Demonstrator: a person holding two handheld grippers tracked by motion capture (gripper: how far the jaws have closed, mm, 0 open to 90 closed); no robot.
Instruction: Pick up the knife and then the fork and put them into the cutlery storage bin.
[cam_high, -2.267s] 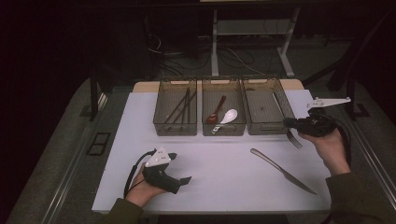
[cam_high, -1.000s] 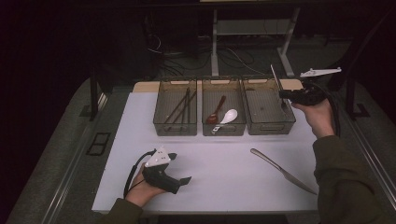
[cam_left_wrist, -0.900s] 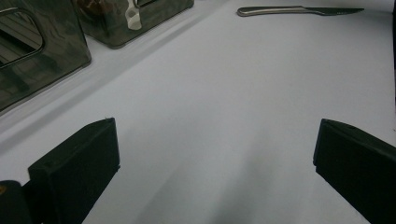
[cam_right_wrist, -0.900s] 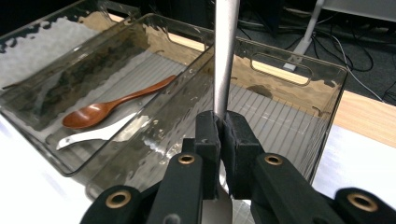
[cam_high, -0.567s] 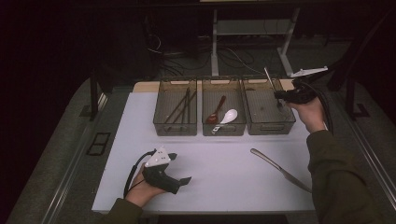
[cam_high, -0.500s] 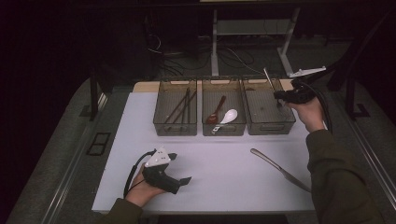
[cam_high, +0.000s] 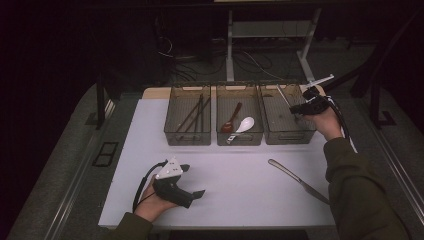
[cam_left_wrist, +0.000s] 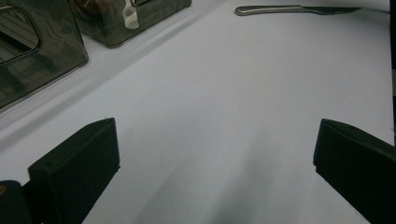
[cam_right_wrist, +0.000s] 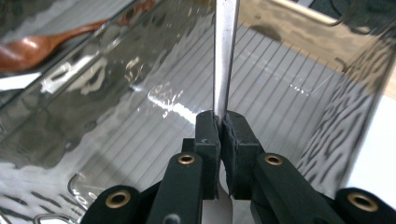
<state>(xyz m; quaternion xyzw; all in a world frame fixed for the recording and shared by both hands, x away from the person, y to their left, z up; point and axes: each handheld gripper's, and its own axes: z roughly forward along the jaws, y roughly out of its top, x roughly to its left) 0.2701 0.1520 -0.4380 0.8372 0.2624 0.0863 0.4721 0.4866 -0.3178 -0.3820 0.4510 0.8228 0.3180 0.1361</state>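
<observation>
My right tongs (cam_right_wrist: 219, 128) are clenched on the handle of a fork (cam_right_wrist: 225, 56), pads pinching the flat metal so it sticks out ahead of them. I hold it over the rightmost bin (cam_high: 287, 116) of three, tines end angled up and back toward the far rim, because this looks like cutlery sorting: chopsticks (cam_high: 195, 112) lie in the left bin, a wooden spoon (cam_high: 231, 117) and a white spoon (cam_high: 243, 126) in the middle one. My right hand (cam_high: 327, 120) is raised above the bin's right edge, wrist bent inward. My left tongs (cam_left_wrist: 210, 154) rest released on the white surface (cam_high: 240, 175), jaws wide apart with nothing between them. The table knife (cam_high: 298, 181) lies near my right sleeve, not yet sorted.
</observation>
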